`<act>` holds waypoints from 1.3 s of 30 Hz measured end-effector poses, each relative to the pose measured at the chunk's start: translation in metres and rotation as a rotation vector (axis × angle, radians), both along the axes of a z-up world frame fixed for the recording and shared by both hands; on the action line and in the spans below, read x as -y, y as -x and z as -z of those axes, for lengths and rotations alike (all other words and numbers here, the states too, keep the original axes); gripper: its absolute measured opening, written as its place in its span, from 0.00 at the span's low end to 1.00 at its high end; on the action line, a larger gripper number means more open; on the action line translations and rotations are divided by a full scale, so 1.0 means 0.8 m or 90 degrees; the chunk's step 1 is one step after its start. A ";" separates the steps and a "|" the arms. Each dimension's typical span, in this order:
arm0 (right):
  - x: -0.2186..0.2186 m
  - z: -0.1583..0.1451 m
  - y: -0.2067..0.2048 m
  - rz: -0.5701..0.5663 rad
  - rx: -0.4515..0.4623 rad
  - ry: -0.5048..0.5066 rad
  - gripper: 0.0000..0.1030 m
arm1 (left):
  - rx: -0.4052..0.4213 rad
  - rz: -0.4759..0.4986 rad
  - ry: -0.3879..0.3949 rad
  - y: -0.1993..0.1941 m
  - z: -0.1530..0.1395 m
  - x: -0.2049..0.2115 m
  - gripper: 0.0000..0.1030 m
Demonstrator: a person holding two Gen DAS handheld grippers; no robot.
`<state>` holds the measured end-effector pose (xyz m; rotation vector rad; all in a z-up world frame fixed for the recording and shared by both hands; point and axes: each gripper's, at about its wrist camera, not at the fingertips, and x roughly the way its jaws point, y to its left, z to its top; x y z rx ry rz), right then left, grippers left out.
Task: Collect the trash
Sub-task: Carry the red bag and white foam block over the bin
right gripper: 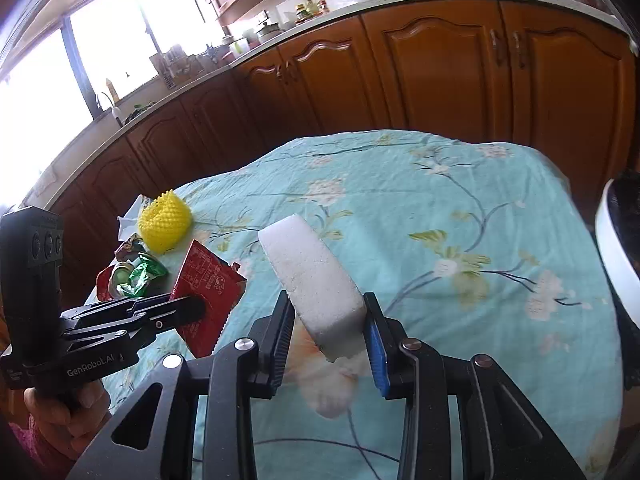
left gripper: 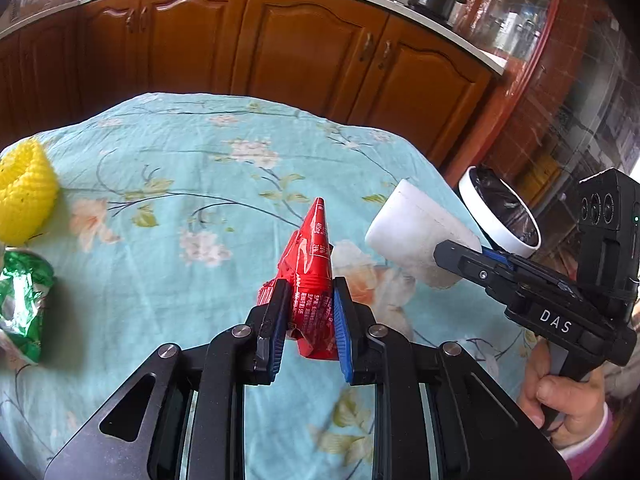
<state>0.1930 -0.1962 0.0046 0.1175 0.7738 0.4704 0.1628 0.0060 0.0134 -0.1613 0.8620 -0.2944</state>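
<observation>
My left gripper point(left gripper: 310, 300) is shut on a crumpled red wrapper point(left gripper: 312, 264), which sticks up above the floral tablecloth point(left gripper: 192, 168). In the right wrist view the same red wrapper point(right gripper: 206, 292) shows at the left, pinched in the left gripper point(right gripper: 200, 304). My right gripper point(right gripper: 328, 316) is shut on a white foam block point(right gripper: 316, 272), lifted off the cloth. That foam block point(left gripper: 416, 232) and the right gripper point(left gripper: 460, 254) appear at the right of the left wrist view, near a white bin with a black liner point(left gripper: 500, 208).
A yellow foam fruit net point(left gripper: 24, 192) and a green foil wrapper point(left gripper: 22, 296) lie at the table's left; the yellow net point(right gripper: 164, 220) and several wrappers point(right gripper: 132, 272) also show there. The bin point(right gripper: 616, 248) stands off the table's right edge. Wooden cabinets point(left gripper: 280, 48) lie beyond.
</observation>
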 end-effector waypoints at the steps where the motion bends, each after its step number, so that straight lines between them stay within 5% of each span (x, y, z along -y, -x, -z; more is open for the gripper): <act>1: 0.012 -0.002 0.003 0.013 0.001 -0.003 0.33 | -0.001 0.010 -0.001 -0.003 -0.001 0.010 0.19; 16: 0.143 -0.010 0.033 0.149 0.014 -0.021 0.33 | -0.006 0.122 -0.019 -0.029 -0.013 0.132 0.19; 39: 0.260 -0.026 0.041 0.255 0.030 -0.032 0.33 | 0.020 0.229 -0.062 -0.065 -0.032 0.266 0.19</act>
